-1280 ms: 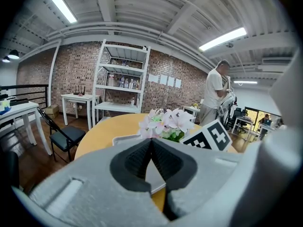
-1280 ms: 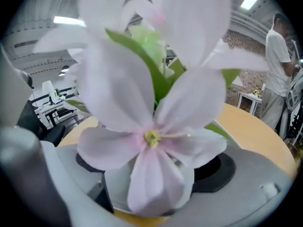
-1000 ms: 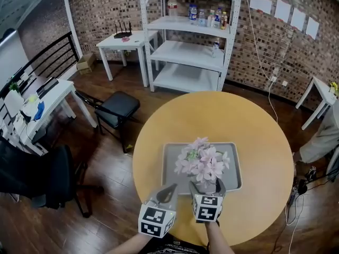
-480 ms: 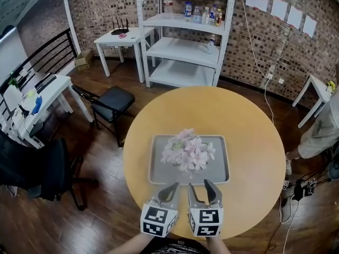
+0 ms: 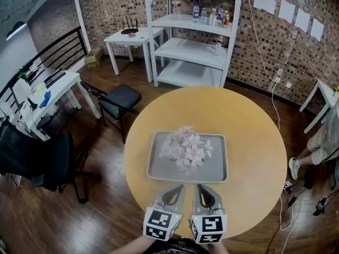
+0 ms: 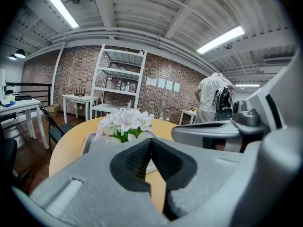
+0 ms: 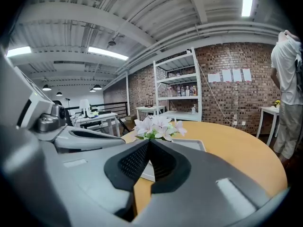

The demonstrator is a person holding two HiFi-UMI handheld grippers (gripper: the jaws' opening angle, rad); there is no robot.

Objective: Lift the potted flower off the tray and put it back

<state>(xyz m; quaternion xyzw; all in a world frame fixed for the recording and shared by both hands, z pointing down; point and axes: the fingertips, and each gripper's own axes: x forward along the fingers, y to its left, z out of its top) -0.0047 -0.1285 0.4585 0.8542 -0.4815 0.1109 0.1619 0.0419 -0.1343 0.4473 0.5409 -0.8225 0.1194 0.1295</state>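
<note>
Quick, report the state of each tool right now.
Left tool: closed, holding nothing.
Right tool: closed, holding nothing.
The potted flower stands on the tray, clear of both.

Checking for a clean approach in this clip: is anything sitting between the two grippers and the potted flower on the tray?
Nothing visible does. The left gripper and right gripper, both shut and empty, hover at the near edge of the table. Only bare wood and the low near rim of the tray lie before the potted flower.
</note>
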